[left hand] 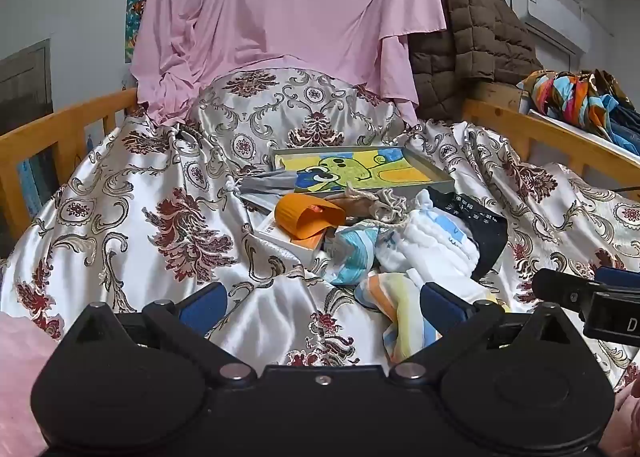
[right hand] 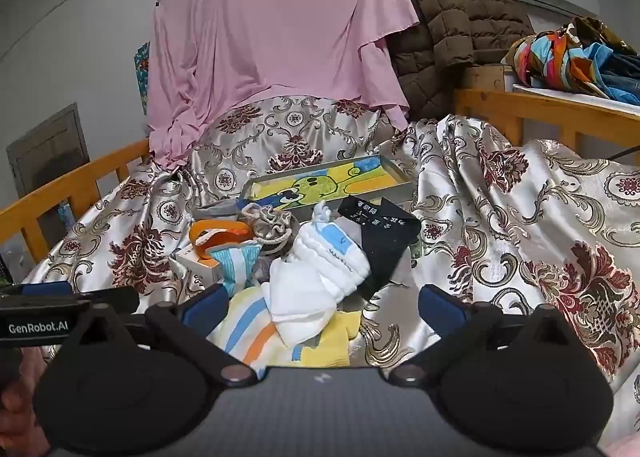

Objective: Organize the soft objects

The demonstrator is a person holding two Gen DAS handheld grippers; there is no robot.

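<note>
A heap of soft things lies on the satin bedspread [left hand: 132, 217]: white socks [left hand: 436, 241] [right hand: 320, 277], a black sock [left hand: 480, 225] [right hand: 380, 237], a striped yellow-and-blue cloth [left hand: 400, 309] [right hand: 256, 321], a teal striped sock [left hand: 352, 253] [right hand: 236, 261] and a beige drawstring pouch [left hand: 384, 205] [right hand: 272, 229]. My left gripper [left hand: 324, 303] is open and empty, just short of the heap. My right gripper [right hand: 322, 303] is open, with the striped cloth and white socks between its fingers, not gripped.
A tray with a green cartoon picture [left hand: 360, 169] [right hand: 320, 185] lies behind the heap. An orange cup [left hand: 304, 217] rests on a white box [left hand: 288, 241]. A pink sheet [left hand: 280, 17], a brown quilted jacket [left hand: 472, 29] and wooden bed rails [left hand: 60, 129] surround the bed.
</note>
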